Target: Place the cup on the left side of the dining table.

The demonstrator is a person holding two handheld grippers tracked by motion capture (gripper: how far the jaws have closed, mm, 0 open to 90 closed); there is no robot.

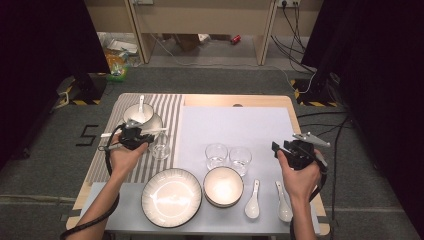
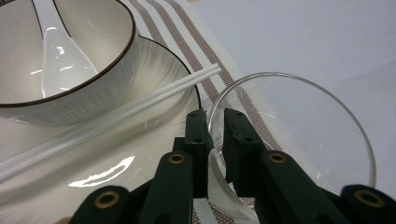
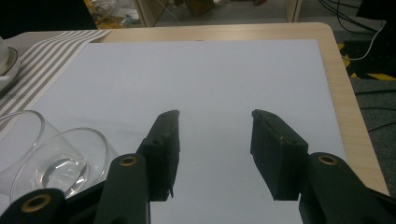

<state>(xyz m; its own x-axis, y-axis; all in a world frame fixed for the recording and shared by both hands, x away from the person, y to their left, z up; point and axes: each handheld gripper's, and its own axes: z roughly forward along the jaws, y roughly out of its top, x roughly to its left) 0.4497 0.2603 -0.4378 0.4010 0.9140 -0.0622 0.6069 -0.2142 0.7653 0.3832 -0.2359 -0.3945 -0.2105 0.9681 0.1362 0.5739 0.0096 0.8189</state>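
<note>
At the desk's (image 1: 235, 99) nine o'clock side, the left claw (image 1: 150, 137) straddles the rim of a clear glass (image 2: 299, 135), one jaw inside the wall and one outside, the pads just about on it. The glass stands on the striped mat (image 1: 170, 107), at four o'clock from a stacked bowl (image 2: 70, 60) holding a white spoon (image 2: 60, 56), with white chopsticks (image 2: 140, 105) across the plate. At three o'clock, the right claw (image 3: 215, 149) hangs wide open over the white sheet (image 3: 210, 79), holding nothing.
</note>
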